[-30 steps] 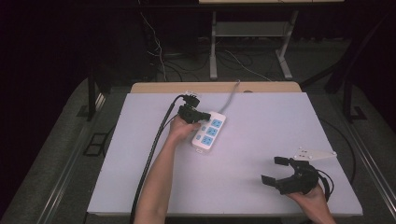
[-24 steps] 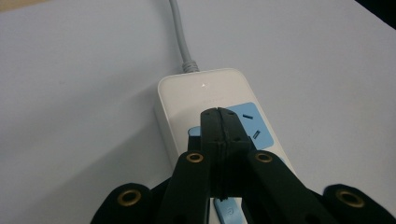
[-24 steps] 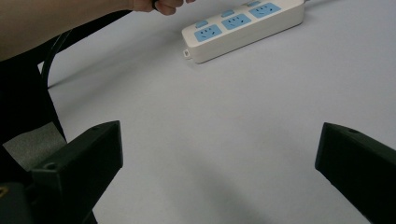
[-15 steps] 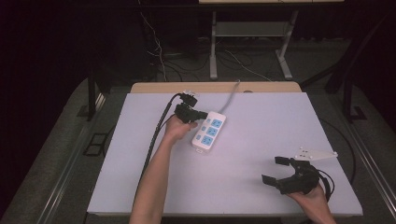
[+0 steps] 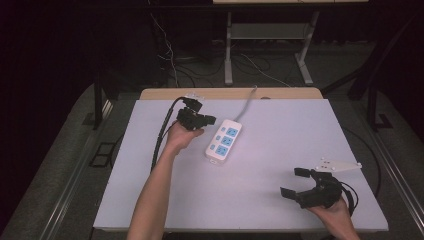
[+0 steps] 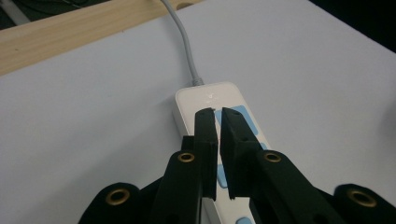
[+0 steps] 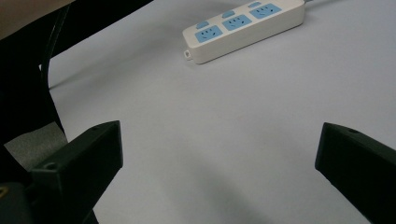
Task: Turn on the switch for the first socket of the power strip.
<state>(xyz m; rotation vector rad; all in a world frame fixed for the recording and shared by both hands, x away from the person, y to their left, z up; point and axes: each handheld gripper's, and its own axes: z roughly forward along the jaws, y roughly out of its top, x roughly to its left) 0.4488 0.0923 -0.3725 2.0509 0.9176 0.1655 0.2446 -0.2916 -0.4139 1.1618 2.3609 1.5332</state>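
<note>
A white power strip (image 5: pixel 224 141) with blue sockets lies flat on the white table (image 5: pixel 280 130), left of the middle. Its grey cord (image 5: pixel 247 102) runs to the back edge. My left gripper (image 5: pixel 210 120) hovers at the strip's cord end, just to its left. In the left gripper view the jaws of my left gripper (image 6: pixel 218 114) stand shut, a thin slit between them, with nothing held, above the strip (image 6: pixel 210 95). My right gripper (image 5: pixel 294 182) rests near the front right corner, open and empty. The right gripper view shows my right gripper (image 7: pixel 219 154) wide apart with the strip (image 7: pixel 243 29) far ahead.
A wooden strip (image 5: pixel 230 93) borders the table's back edge. The left gripper's black cable (image 5: pixel 161 135) trails down the table's left side. Dark floor with cables and a metal stand (image 5: pixel 270 45) lies beyond the table.
My left gripper has drifted slightly left and back, away from the power strip. The right gripper has barely moved.
</note>
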